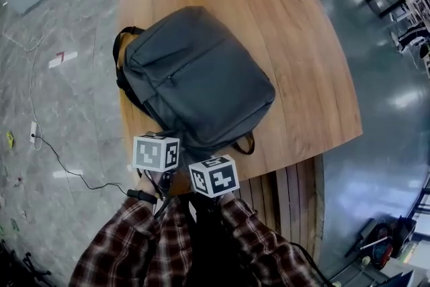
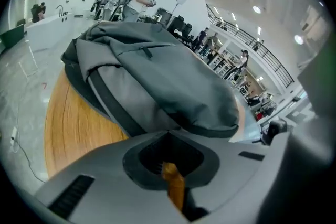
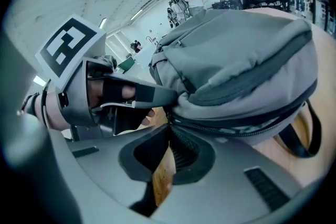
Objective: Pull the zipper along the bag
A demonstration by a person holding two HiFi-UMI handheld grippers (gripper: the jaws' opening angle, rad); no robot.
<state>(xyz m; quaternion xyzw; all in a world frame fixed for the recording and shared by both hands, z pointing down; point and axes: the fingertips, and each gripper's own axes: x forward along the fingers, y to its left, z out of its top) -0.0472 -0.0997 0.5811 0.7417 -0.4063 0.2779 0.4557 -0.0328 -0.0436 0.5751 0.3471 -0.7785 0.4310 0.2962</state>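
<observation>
A grey bag point(image 1: 198, 77) lies flat on the wooden bench point(image 1: 309, 44), toward its 9 o'clock side, with the straps point(image 1: 121, 67) at that edge. The left tool point(image 2: 168, 134) and the right tool point(image 3: 168, 122) sit side by side at the bag's 6 o'clock edge. The left tool's jaws are pressed together on the bag's lower rim, pinching the fabric. The right tool is closed as well. Its tips meet at the end of the zipper point(image 3: 247, 126), which runs off toward 3 o'clock along the bag's side, and they seem to nip the pull there. Plaid sleeves point(image 1: 134, 245) show at 6 o'clock in the head view.
</observation>
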